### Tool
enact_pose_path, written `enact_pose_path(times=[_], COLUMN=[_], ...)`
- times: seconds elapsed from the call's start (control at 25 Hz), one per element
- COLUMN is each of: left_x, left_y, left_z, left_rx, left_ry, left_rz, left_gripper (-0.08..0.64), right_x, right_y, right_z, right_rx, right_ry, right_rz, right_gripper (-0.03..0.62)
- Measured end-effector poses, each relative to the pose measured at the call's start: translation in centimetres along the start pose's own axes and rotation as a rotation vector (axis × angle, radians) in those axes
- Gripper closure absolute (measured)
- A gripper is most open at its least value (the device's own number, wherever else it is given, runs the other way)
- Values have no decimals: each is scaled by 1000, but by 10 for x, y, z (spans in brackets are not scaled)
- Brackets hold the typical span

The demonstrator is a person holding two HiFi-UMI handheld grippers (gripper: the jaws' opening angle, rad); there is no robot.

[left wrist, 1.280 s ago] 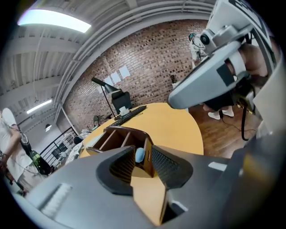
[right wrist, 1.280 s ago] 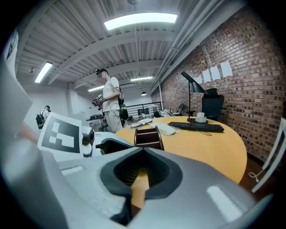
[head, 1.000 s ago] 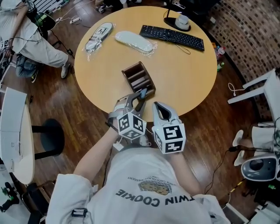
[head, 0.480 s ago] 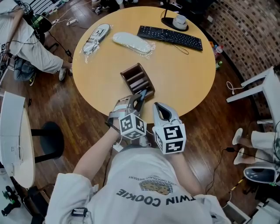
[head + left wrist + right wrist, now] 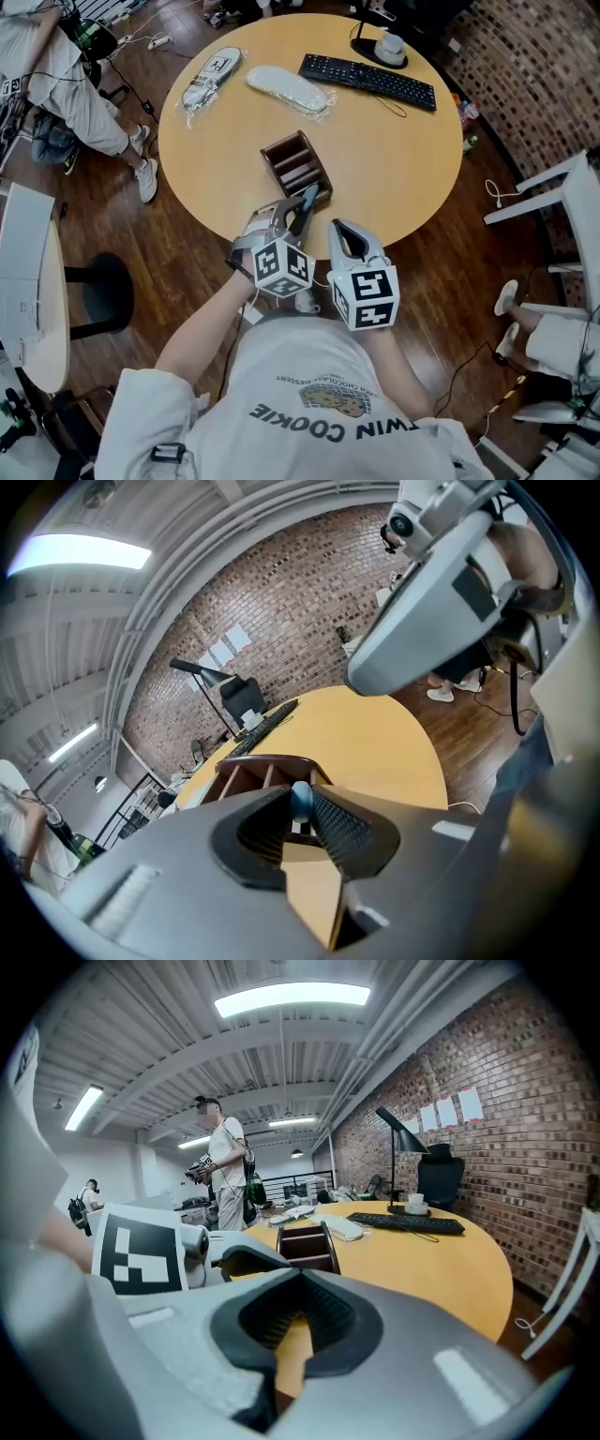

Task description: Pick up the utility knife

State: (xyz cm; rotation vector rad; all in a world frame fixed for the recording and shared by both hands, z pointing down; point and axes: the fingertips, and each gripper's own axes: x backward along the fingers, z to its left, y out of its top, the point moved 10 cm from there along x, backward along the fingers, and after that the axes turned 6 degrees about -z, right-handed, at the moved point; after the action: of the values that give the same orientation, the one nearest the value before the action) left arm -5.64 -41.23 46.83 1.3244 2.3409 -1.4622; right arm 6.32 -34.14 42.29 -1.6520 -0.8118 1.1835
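The utility knife [image 5: 306, 202] is a slim blue-grey thing standing up at the near edge of the round wooden table [image 5: 394, 169], just in front of the brown wooden organizer [image 5: 296, 167]. My left gripper [image 5: 297, 212] is shut on it. In the left gripper view the knife's rounded blue end [image 5: 301, 799] sits pinched between the ribbed pads, and the rest of the knife is hidden by the jaws. My right gripper [image 5: 340, 229] hovers beside it on the right, over the table edge. Its jaws are shut with nothing between them [image 5: 298, 1283].
At the table's far side lie a black keyboard [image 5: 367, 79], two plastic-wrapped white items [image 5: 288, 90] [image 5: 210, 77] and a lamp base with a cup [image 5: 387, 45]. A person [image 5: 66, 84] sits at the upper left. White furniture [image 5: 553, 197] stands at the right.
The left gripper's jaws have closed onto the knife's end. Neither hand has shifted noticeably. The seated person at the upper left has moved a leg.
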Motion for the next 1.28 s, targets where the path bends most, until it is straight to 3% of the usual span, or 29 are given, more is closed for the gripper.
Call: enact_pose_path(times=[0.4, 1.28], left_x=[33, 105], left_y=[27, 112], left_z=[-12, -127], left_rx=[170, 476], left_ry=[73, 193], left_rz=[-32, -81], left_gripper=[487, 488], right_x=[32, 153], right_y=[0, -32], right_z=[-4, -30], right_rx=[18, 28], right_ry=[32, 106], right_rz=[-9, -79], right_gripper=[594, 594])
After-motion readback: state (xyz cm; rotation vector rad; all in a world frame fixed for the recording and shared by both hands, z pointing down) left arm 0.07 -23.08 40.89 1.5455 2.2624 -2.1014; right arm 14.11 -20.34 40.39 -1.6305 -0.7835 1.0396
